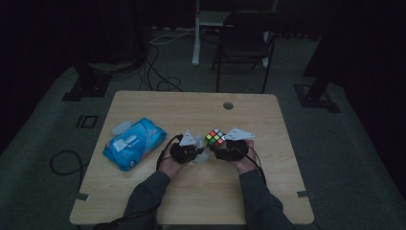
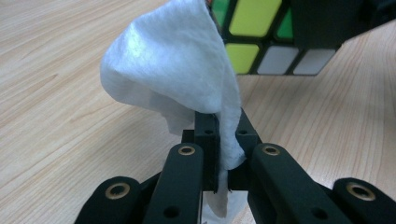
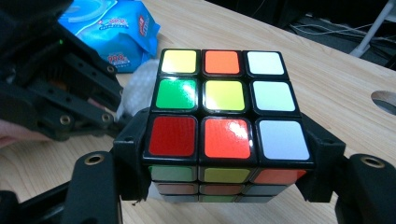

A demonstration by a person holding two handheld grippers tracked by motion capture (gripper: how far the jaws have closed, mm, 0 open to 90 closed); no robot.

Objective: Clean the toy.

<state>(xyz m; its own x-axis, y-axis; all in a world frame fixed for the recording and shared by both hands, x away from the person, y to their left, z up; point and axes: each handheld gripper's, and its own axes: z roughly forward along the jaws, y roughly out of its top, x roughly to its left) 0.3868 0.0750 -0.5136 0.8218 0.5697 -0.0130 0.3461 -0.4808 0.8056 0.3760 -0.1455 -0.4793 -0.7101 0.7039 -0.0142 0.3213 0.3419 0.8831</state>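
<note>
High view showed us the pale wooden bench (image 1: pixel 143 196) with our two grippers side by side near its middle, and a blue plastic pack of wet wipes (image 1: pixel 133 143) lying well apart toward its left edge. Our right gripper (image 3: pixel 224 172) pinched a multicoloured plastic puzzle cube (image 3: pixel 224 116) by two opposite sides, held clear of the bench, while our left gripper (image 2: pixel 223 140) was pressed together on a crumpled white wipe (image 2: pixel 173 65) raised just beside the cube.
</note>
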